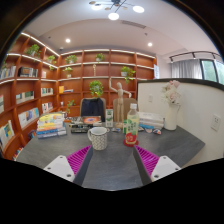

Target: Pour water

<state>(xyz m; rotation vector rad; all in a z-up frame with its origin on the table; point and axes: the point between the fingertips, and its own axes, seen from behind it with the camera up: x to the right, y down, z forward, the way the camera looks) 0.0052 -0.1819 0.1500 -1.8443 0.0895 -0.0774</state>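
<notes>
Gripper (112,160) held level above the grey table (112,168), aimed at 12 o'clock. Fingers spread wide, magenta pads (78,158) facing inward, nothing gripped. Patterned cup (98,138) just ahead of the fingers, slightly toward 11 o'clock. Clear water bottle (132,124) upright at 1 o'clock, just beside the cup, not touching. Stacked books (50,127) at 10 o'clock near the table edge. White partition (195,110) bounding the 2 o'clock side. Bare tabletop between fingers and cup. Bookshelves (25,85) beyond.
</notes>
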